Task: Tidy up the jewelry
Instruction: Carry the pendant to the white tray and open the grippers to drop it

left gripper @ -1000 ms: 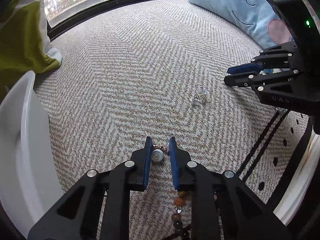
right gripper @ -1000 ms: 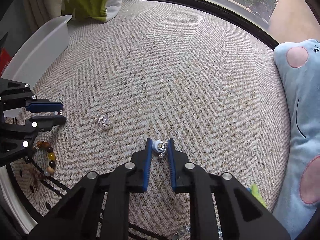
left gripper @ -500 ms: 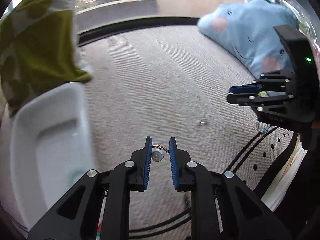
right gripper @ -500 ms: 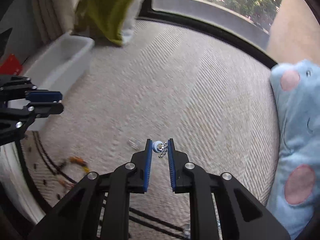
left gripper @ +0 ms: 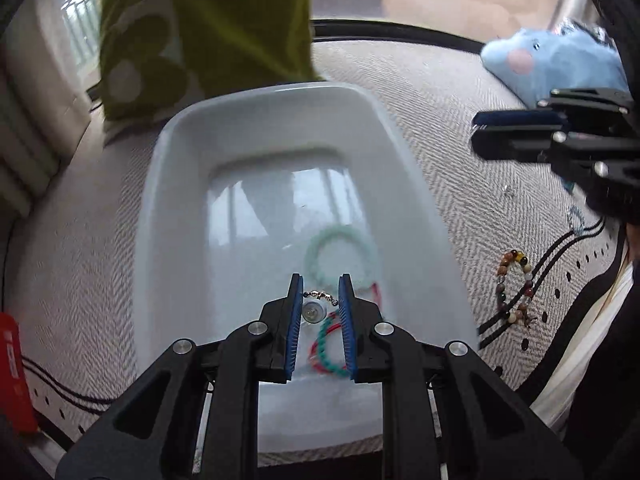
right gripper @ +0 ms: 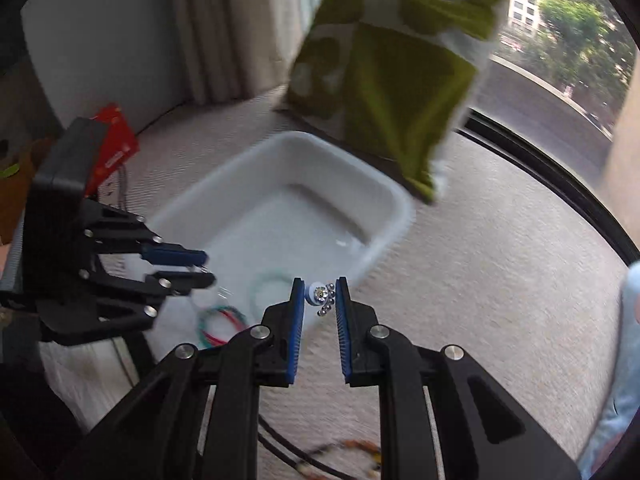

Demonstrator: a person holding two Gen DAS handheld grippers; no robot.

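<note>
Over the white tray (left gripper: 168, 200), both tongs, left (left gripper: 320, 300) and right (right gripper: 319, 295), pinch small blurred trinkets.

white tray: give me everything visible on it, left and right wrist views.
The white tray is a glossy, plastic-looking rectangular bin with rounded corners, sloped walls and a rolled rim, its flat floor reflecting the window. It sits upright on the herringbone rug, with a green patterned cushion at its far end. Inside lie a pale green bead bracelet and a red-and-teal cord loop. The left gripper is above its near end; contact cannot be told.
</note>
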